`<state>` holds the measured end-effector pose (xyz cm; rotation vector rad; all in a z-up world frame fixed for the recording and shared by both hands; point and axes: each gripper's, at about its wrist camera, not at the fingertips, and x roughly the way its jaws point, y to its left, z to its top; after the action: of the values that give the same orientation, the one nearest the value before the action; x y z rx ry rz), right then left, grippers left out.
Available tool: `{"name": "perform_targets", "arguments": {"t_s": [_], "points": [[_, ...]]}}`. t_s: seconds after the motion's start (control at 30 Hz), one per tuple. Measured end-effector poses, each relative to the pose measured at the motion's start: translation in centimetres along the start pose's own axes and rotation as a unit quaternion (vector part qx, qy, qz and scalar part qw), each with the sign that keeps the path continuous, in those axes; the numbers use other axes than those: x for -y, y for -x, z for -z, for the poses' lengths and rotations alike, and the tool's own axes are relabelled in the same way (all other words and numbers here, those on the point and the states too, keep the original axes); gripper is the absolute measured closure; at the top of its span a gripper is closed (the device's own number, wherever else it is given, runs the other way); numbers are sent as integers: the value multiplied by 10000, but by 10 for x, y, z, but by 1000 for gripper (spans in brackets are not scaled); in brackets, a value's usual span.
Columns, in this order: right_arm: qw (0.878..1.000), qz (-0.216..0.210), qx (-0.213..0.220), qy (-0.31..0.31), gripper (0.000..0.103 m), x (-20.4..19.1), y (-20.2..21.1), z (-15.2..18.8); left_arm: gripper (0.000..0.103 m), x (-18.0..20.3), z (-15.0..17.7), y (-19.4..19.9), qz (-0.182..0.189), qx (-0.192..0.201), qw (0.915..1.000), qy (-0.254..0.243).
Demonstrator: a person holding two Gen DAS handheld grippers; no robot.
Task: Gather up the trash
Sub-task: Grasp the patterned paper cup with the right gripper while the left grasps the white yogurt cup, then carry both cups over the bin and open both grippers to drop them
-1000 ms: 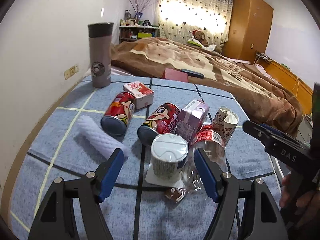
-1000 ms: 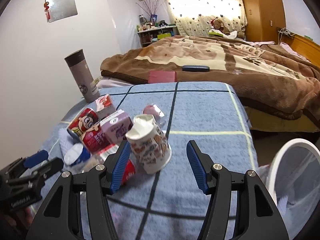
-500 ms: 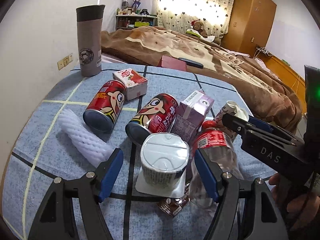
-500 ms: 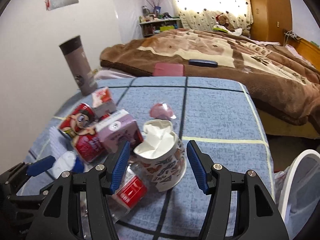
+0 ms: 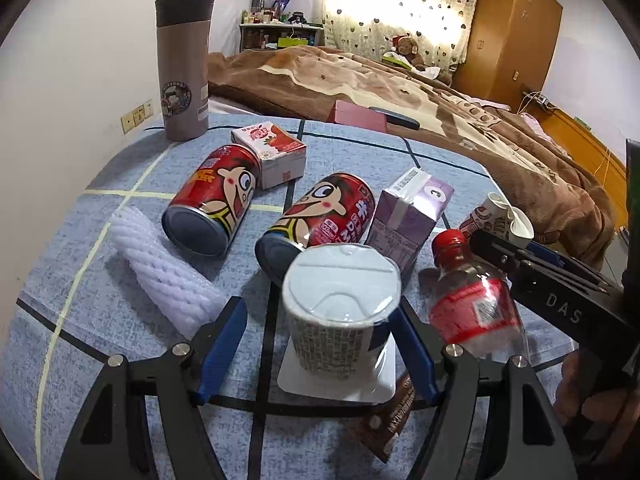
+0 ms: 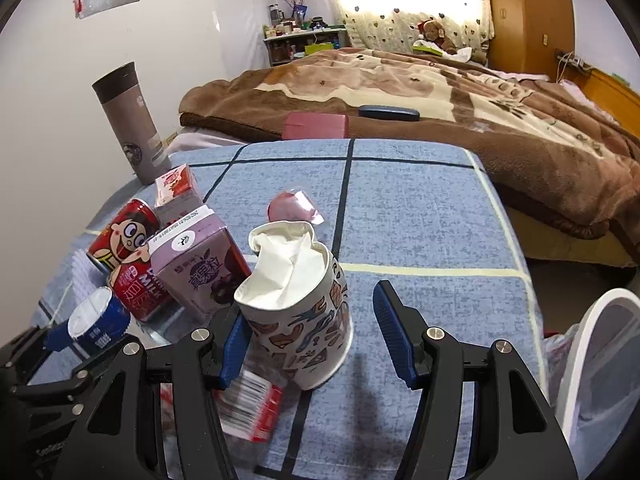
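Blue checked cloth (image 5: 360, 152) covers the table under both grippers, with a brown blanket (image 6: 440, 92) on the bed beyond them.

White bin rim (image 6: 600, 360): low to the right of the right gripper, off the table edge.

Grey flask (image 5: 183, 68): upright, far ahead and left of the left gripper.

Foam net sleeve (image 5: 160, 272): lying just left of the left gripper's left finger.

Two red cartoon cans (image 5: 212, 204) (image 5: 320, 220): on their sides, ahead of the left gripper.

Clear bottle with red cap (image 5: 472, 304): lying just right of the left gripper's right finger.

Purple carton (image 5: 408, 212) and small red-and-white carton (image 5: 272, 152): further ahead.

White lidded cup (image 5: 340, 312): upright on a white card, between the left gripper's (image 5: 318, 344) spread fingers; the right pad looks to touch it, the left pad stands clear. Not gripped.

Crumpled patterned paper cup (image 6: 296, 304): between the right gripper's (image 6: 308, 332) fingers, against the left pad, well clear of the right pad. The jaws are closing, the cup not yet pinched.

Brown wrapper (image 5: 384, 420): under the left gripper.
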<state>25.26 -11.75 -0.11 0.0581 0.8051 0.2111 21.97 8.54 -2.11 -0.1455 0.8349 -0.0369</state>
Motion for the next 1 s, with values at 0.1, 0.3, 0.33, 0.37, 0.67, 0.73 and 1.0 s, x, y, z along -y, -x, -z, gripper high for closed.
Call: {"name": "perform_targets", "arguments": {"t_s": [0.1,0.3,0.33,0.37,0.67,0.73,1.0], "points": [[10000,57,32,25,54,0,-1,0,37,0,0,-1,-22,12,10000,0],[10000,83,45,-19,68,1,-2,2,53,2,0,-4,-6,-15,10000,-51],[9999,86,46,-26,69,2,-2,2,53,2,0,-3,-25,0,10000,-68],[9999,100,43,-33,73,3,-2,3,53,3,1,-2,-35,20,10000,-76],[9996,199,169,-63,77,5,1,4,54,5,1,5,-63,102,9999,-120],[9996,202,193,-73,78,6,3,4,54,6,2,8,-46,130,9998,-124],[9991,255,334,-64,78,9,13,6,54,15,1,24,-11,279,9994,-228]]}}
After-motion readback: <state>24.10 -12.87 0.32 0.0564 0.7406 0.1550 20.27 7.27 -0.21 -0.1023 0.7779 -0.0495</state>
